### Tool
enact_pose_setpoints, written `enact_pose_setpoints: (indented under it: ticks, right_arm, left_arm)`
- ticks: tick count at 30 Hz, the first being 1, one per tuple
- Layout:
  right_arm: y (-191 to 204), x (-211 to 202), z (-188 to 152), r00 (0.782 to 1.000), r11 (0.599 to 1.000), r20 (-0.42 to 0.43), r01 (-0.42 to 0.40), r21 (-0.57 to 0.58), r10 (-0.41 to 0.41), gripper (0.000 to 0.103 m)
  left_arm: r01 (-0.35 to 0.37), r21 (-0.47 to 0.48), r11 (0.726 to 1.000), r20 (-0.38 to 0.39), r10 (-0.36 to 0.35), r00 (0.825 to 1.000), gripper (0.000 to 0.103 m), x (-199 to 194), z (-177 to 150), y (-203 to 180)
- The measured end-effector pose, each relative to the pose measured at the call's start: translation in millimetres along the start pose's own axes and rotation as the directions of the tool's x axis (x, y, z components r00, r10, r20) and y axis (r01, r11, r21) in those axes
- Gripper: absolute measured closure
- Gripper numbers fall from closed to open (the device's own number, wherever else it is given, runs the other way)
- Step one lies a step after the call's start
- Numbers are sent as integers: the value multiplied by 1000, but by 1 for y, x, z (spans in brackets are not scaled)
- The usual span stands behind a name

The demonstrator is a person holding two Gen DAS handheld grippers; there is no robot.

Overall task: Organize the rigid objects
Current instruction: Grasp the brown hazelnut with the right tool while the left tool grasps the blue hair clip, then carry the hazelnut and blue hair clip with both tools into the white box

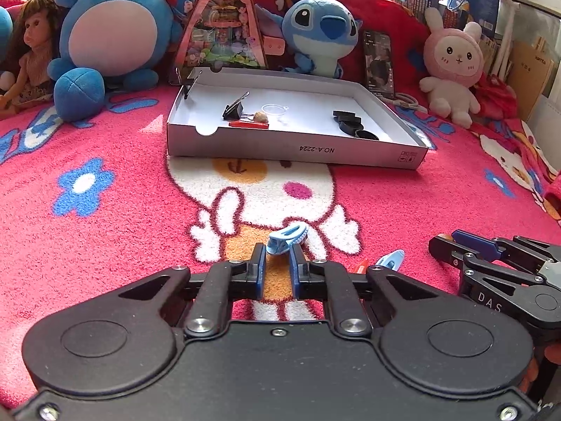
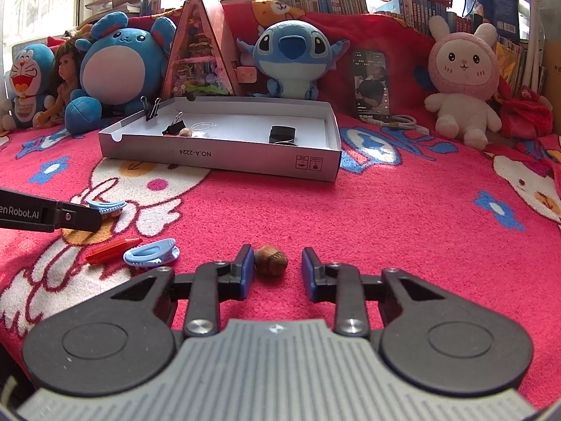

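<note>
While both hands hover low over the red blanket:
Left tool: clamped on a blue clip.
Right tool: apart, its pads not touching a brown nut between them on the blanket.
Tray: toward the blanket's far edge, holding binder clips and black rings.

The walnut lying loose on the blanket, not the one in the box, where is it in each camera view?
Left wrist view: not in it.
Right wrist view: the walnut lies low at centre, on the blanket between the right tongs, beside the nearer pad.
Shared landmark: the white box marked NO.A-2224.
</note>
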State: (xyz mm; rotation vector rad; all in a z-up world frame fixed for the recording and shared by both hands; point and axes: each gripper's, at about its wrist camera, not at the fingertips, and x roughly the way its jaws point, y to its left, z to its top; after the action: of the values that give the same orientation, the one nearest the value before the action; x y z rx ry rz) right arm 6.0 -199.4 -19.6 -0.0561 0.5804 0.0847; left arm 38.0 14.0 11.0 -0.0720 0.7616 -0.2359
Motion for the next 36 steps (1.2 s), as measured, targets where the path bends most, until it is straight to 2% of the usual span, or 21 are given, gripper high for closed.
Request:
enact_pose_setpoints:
  ticks: [3,21,28,31,33,34,35,36]
  right_arm:
    - [-2,2,2,1000,1000,-2,11,8,-11,79]
    - [-14,3,17,1000,998,20,14,54,-15,80]
    - [-26,15,31,1000,992,3,16,125,-17,80]
    - [-28,16,31,1000,990,-4,17,141,-16,80]
    - [-28,16,29,1000,990,-8,17,138,-16,80]
    - [-28,16,28,1000,990,-11,17,138,-16,80]
    - [-27,16,27,1000,990,-12,17,137,-16,80]
    - [-27,15,26,1000,991,-13,19,135,-17,80]
  left_arm:
    - [1,2,1000,4,-1,1000,91,-1,1,0]
    - [-8,29,1000,35,7,999,96,-7,16,2]
    - [2,31,1000,49,-3,999,97,-7,27,5]
    - [37,16,999,50,-38,998,90,-10,22,6]
    - [42,21,999,49,-43,998,72,-11,18,5]
    - [36,26,999,50,-37,998,57,-10,15,4]
    - [27,32,999,57,-28,998,51,-10,13,1]
    - [18,37,999,61,-20,998,51,-10,11,-1]
